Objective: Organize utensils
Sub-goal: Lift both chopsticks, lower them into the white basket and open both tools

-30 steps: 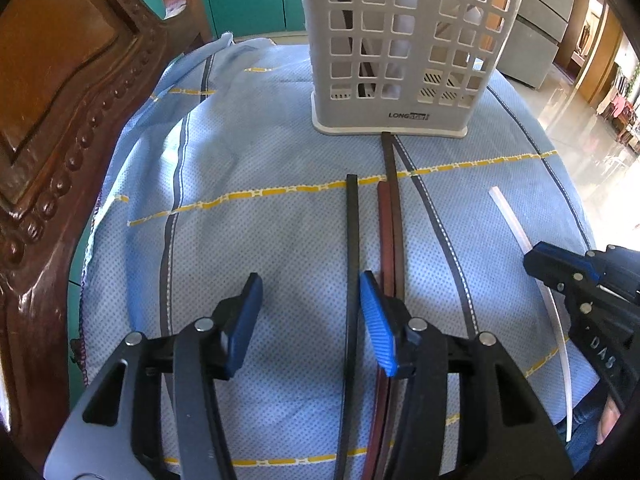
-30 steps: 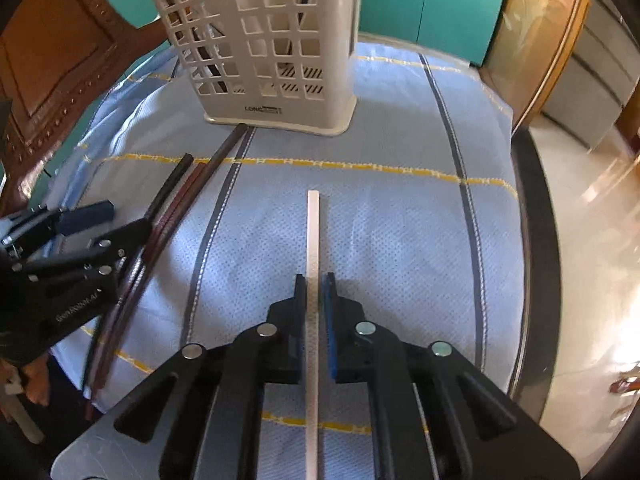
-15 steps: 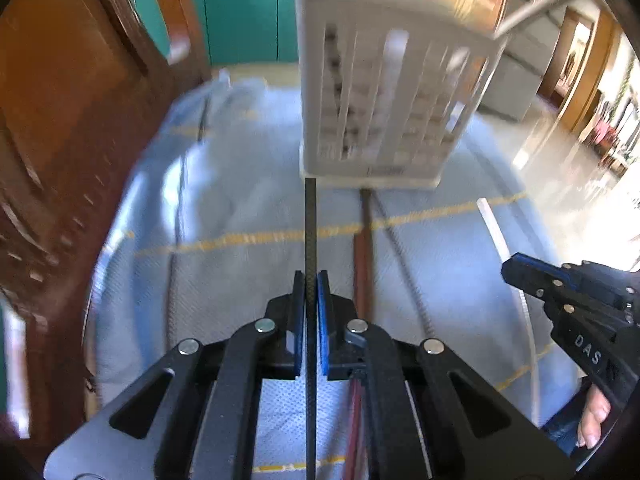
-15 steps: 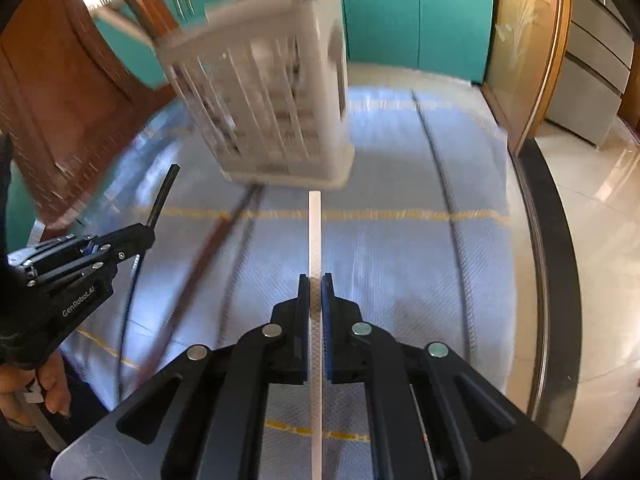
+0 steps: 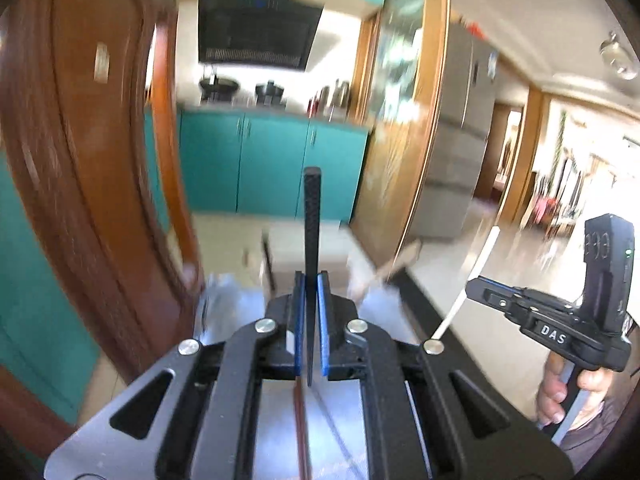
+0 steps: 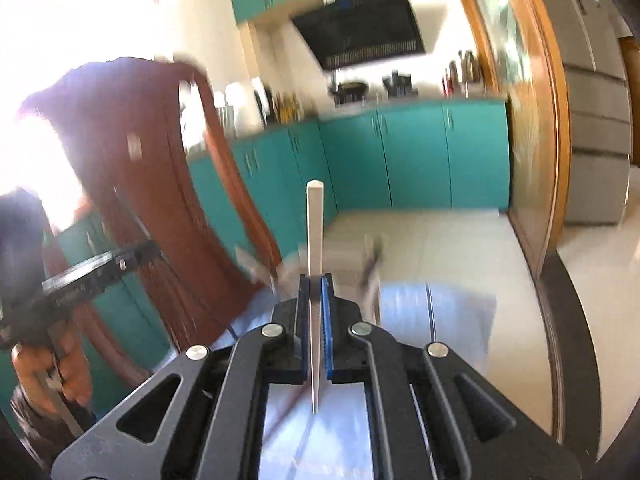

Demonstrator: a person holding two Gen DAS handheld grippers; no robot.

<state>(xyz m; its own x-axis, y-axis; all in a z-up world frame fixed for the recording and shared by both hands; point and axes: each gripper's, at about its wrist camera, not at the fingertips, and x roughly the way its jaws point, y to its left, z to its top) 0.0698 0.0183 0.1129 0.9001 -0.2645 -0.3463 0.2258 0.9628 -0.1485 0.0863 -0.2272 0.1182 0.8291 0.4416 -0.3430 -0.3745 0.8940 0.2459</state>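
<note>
My left gripper is shut on a black chopstick that points forward and upward, lifted off the table. My right gripper is shut on a white chopstick, held the same way. In the left wrist view the right gripper shows at the right with the white chopstick slanting through it. The white slotted basket lies low and blurred just beyond the fingertips, and the basket is also blurred in the right wrist view. A brown chopstick lies on the cloth below.
The blue striped cloth covers the table under both grippers. A carved wooden chair back rises close on the left. A person's hand grips the right handle. Teal cabinets and tiled floor lie beyond.
Left jaws closed on the black chopstick. Both grippers rose from the cloth and tipped upward with their chopsticks, so the basket dropped low in both views.
</note>
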